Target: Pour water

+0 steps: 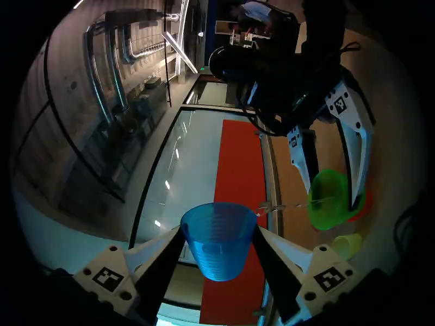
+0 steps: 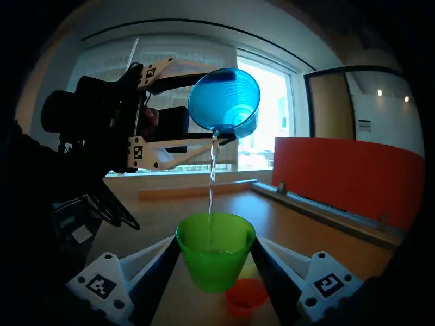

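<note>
Pouring was the step in hand. The left gripper (image 1: 219, 231) was closed to cup width on the blue cup (image 1: 220, 252), with one finger pressed against each side of its wall. It held the cup tipped well over, mouth toward the other gripper.

The right gripper (image 2: 216, 242) was closed the same way on the green cup (image 2: 215, 269), gripping it upright with both fingers on the wall. The green cup sat directly below the blue cup's lip and apart from it.

A thin stream (image 2: 210, 185) ran from the lowest point of the blue lip down into the green cup's mouth. It entered a little off centre but inside the rim. The green cup appeared to hold only a shallow level, so the transfer was judged to be in progress, not finished. How much water was left in the blue cup could not be told.

Below the green cup stood an orange cup (image 2: 246, 296) and, just beside it, a yellow cup (image 1: 348, 244), both on the table (image 2: 304, 228). A red panel (image 2: 348, 174) ran along the table's far edge.

Next move, as judged:
- Hold the green cup level and fixed under the lip.
- Increase the blue cup's tilt gradually as the flow thins.
- Bring the blue cup upright before moving either gripper sideways.

A thin stream leaves little margin; a sideways shift of either cup would put water on the table.
</note>
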`<move>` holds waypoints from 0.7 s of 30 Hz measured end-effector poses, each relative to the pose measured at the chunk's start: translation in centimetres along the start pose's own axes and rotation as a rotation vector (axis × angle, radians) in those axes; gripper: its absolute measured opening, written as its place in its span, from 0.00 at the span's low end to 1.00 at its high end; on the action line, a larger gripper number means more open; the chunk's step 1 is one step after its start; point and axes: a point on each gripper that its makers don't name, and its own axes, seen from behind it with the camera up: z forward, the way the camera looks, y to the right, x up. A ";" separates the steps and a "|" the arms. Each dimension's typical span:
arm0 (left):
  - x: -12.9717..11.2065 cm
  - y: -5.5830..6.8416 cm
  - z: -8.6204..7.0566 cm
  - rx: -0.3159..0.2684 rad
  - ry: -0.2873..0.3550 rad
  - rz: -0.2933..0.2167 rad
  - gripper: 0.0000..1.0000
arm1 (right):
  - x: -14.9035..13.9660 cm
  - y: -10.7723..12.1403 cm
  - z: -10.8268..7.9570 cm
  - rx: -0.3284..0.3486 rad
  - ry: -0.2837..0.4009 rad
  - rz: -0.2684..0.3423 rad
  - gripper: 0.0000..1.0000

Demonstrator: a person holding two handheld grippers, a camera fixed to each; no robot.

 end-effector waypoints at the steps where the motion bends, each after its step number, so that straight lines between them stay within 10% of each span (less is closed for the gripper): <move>1: 0.0 0.0 0.0 0.000 0.000 0.004 0.85 | 0.0 0.0 0.0 0.000 0.000 0.000 0.90; 21: 0.6 -0.3 -0.2 0.013 -0.008 0.086 0.85 | 0.2 0.3 -0.3 -0.005 0.009 0.004 0.90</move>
